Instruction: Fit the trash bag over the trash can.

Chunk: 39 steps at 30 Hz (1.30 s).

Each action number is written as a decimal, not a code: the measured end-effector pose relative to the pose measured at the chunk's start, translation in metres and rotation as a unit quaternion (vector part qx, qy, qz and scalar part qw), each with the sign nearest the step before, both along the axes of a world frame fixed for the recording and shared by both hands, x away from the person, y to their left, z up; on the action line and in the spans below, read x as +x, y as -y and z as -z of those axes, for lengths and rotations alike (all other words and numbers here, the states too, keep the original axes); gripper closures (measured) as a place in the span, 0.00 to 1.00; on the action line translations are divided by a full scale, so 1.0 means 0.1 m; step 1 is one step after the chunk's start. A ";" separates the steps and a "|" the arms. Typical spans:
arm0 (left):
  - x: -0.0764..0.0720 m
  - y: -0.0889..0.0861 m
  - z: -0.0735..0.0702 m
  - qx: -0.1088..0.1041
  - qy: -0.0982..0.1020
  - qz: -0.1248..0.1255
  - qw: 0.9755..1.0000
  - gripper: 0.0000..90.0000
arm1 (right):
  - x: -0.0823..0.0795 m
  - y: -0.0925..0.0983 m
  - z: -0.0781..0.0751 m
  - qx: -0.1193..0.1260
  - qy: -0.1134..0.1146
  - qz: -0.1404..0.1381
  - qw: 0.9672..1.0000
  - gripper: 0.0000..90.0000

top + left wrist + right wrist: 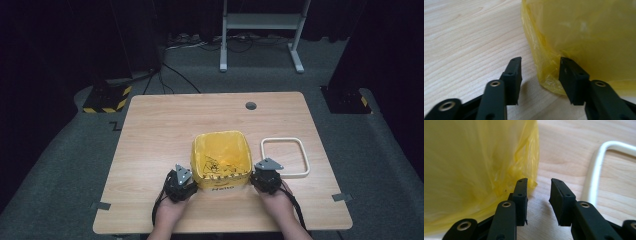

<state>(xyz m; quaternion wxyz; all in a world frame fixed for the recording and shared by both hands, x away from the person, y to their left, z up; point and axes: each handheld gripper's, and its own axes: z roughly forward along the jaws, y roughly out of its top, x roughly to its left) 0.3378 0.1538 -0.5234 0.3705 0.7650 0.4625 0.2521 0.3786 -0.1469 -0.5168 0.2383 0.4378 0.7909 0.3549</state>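
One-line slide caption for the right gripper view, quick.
Right tongs open low over the wooden table, yellow bag at their left and white frame at right.

In the high view the counter [165,135] is evenly lit from above while the room around it falls to near black, and the picture is soft and slightly grainy. In both gripper views the light is bright and warm. The yellow bag [584,37] is blurred up close, and short soft shadows lie under the fingers [520,195].
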 end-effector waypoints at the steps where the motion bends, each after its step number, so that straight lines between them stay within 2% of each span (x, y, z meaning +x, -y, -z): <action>1: -0.02 -0.03 -0.03 0.001 0.002 -0.001 1.000 0.57 | -0.01 0.02 -0.03 0.008 0.002 0.002 1.000 0.74; 2: -0.03 -0.05 -0.06 0.002 0.007 -0.001 1.000 0.56 | -0.03 0.05 -0.08 0.009 0.011 0.001 1.000 0.74; 5: -0.10 -0.15 -0.19 -0.014 0.021 -0.007 1.000 0.55 | -0.09 0.11 -0.21 0.016 0.030 0.000 0.999 0.73; 8: -0.17 -0.22 -0.27 -0.022 0.033 -0.014 0.999 0.55 | -0.10 0.14 -0.31 0.028 0.043 0.002 0.999 0.72; 10: -0.21 -0.25 -0.32 -0.055 0.040 -0.010 0.998 0.55 | -0.10 0.14 -0.38 0.041 0.055 0.003 0.998 0.71; 11: -0.21 -0.24 -0.33 -0.063 0.043 -0.007 0.997 0.54 | -0.10 0.14 -0.41 0.047 0.059 0.001 0.997 0.70; 12: -0.21 -0.22 -0.34 -0.066 0.039 -0.006 0.997 0.53 | -0.09 0.12 -0.43 0.048 0.062 -0.002 0.997 0.70; 16: -0.17 -0.18 -0.33 -0.115 0.016 0.003 0.993 0.49 | -0.11 -0.02 -0.45 0.041 0.063 -0.021 0.997 0.72; 17: -0.17 -0.20 -0.33 -0.115 0.014 -0.002 0.993 0.50 | -0.13 -0.06 -0.45 0.034 0.069 -0.022 0.997 0.72; 18: -0.16 -0.24 -0.34 -0.106 0.018 -0.006 0.994 0.50 | -0.13 -0.10 -0.45 0.035 0.069 -0.022 0.997 0.72; 20: -0.16 -0.35 -0.34 -0.105 0.017 -0.013 0.994 0.49 | -0.13 -0.19 -0.44 0.040 0.067 -0.028 0.997 0.72; 21: -0.15 -0.46 -0.34 -0.106 0.015 -0.019 0.994 0.48 | -0.13 -0.23 -0.44 0.039 0.067 -0.032 0.996 0.72; 24: -0.13 -0.69 -0.33 -0.102 0.019 -0.030 0.994 0.46 | -0.11 -0.48 -0.42 0.038 0.067 -0.051 0.996 0.71; 25: -0.12 -0.83 -0.33 -0.099 0.020 -0.035 0.994 0.46 | -0.11 -0.55 -0.42 0.038 0.068 -0.055 0.995 0.71; 26: -0.11 -0.90 -0.33 -0.099 0.020 -0.041 0.994 0.46 | -0.11 -0.69 -0.42 0.039 0.067 -0.062 0.995 0.71; 29: -0.09 -1.19 -0.33 -0.100 0.023 -0.053 0.993 0.47 | -0.11 -0.92 -0.41 0.040 0.070 -0.074 0.994 0.71; 30: -0.09 -1.25 -0.33 -0.100 0.022 -0.057 0.993 0.47 | -0.09 -1.04 -0.41 0.041 0.069 -0.079 0.994 0.70; 34: -0.06 -1.45 -0.33 -0.089 0.014 -0.069 0.993 0.47 | -0.04 -1.28 -0.40 0.036 0.063 -0.091 0.993 0.69; 37: -0.04 -1.56 -0.32 -0.101 0.003 -0.085 0.991 0.45 | -0.02 -1.41 -0.39 0.030 0.060 -0.097 0.993 0.67; 39: -0.05 -1.63 -0.32 -0.107 0.000 -0.094 0.990 0.41 | -0.02 -1.43 -0.39 0.027 0.063 -0.097 0.993 0.63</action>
